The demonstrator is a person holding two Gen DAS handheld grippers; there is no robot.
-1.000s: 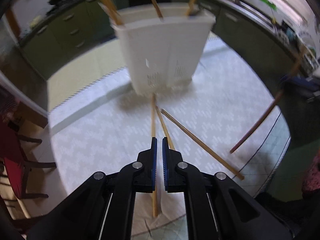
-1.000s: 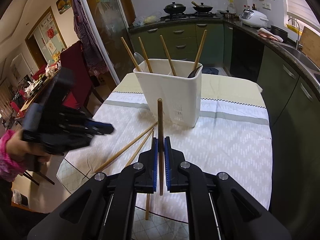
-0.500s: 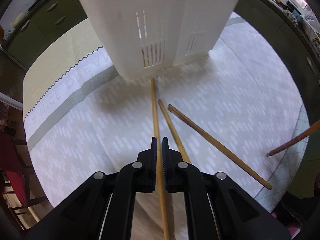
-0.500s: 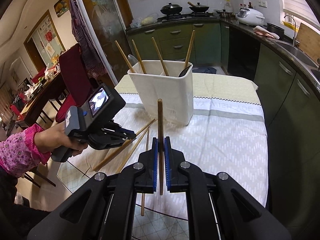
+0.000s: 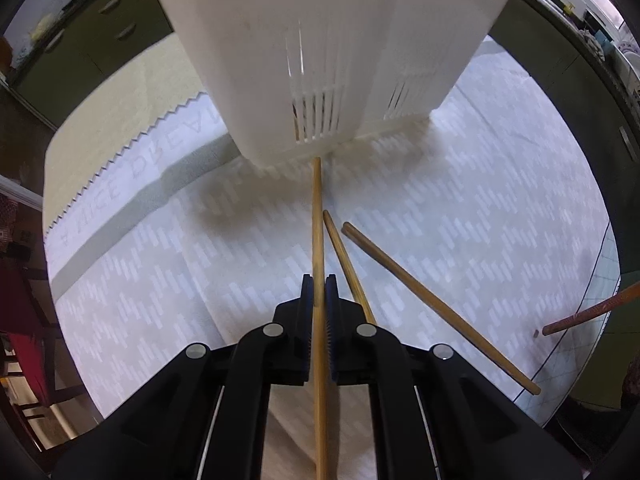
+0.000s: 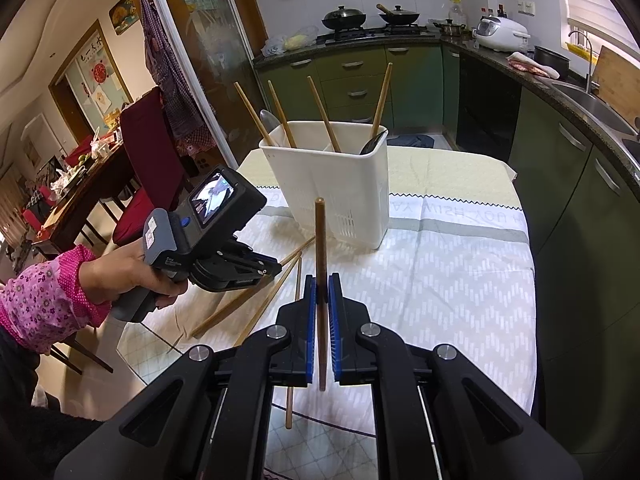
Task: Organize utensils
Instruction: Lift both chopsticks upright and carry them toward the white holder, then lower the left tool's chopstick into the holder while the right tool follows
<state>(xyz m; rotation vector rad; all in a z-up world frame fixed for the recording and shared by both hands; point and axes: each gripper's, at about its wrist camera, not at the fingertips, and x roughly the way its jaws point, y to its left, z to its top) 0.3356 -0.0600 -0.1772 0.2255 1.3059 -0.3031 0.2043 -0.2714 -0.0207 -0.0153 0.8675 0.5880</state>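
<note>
Judging from left to right: the left tongs (image 5: 319, 294) are closed on a light chopstick (image 5: 317, 216) lying on the desk (image 5: 500, 220). Two loose chopsticks (image 5: 436, 304) remain alongside. Four are already stood in the white caddy (image 6: 340, 192); the right tongs (image 6: 322, 294) are clamped on a dark chopstick (image 6: 320, 240), undelivered.

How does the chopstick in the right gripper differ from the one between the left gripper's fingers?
The chopstick in the right gripper is dark brown and held upright off the table; the chopstick at the left gripper is pale bamboo and lies along the tablecloth, its tip by the white holder. Both sit between shut jaws.
</note>
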